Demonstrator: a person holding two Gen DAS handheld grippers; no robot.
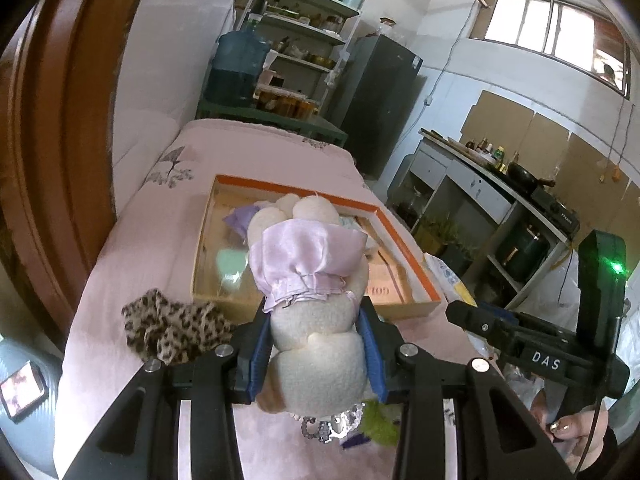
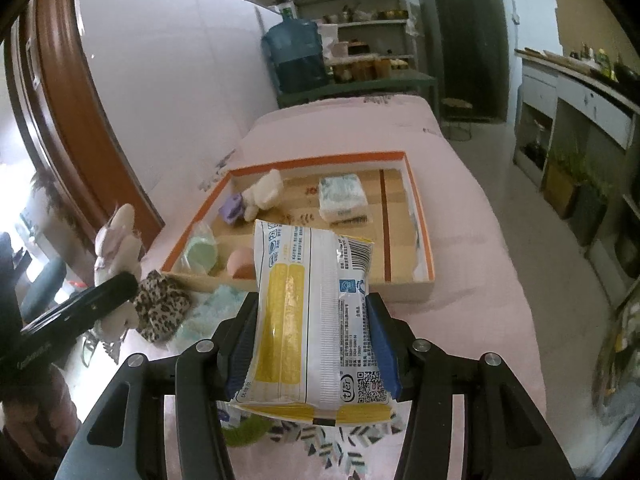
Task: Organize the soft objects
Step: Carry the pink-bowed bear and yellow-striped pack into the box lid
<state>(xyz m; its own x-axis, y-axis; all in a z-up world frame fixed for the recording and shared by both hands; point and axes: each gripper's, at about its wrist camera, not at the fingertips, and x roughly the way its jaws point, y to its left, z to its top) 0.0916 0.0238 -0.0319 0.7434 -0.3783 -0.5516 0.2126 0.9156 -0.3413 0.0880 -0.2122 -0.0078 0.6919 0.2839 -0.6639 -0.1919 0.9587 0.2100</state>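
Left wrist view, lower centre of the frame: the left gripper (image 1: 318,344) is clamped on a cream plush toy (image 1: 316,320) in a lilac satin skirt, blue pads pressing its waist from both sides, the toy held above the pink bedspread (image 1: 132,240). Just left of it lies a leopard-print scrunchie (image 1: 172,330). Beyond, mid-frame, sits the orange-rimmed cardboard box (image 1: 404,246), partly hidden by the toy.

In the right wrist view the right gripper (image 2: 312,344) grips a white-and-yellow tissue pack (image 2: 312,320) by its long sides, near the box's front wall. Inside the box are a mint-green item in a clear bag (image 2: 200,250), a pink rounded piece (image 2: 240,264), a purple item (image 2: 231,207), a small white plush (image 2: 265,194) and a wrapped tissue packet (image 2: 343,197) (all toward the left and far side).

Likely trouble: both loads seem bound for the same box, so the two grippers could crowd each other over it. The plush compresses under the pads and may sag or twist out; the slick pack wrapper could slide if the squeeze eases.
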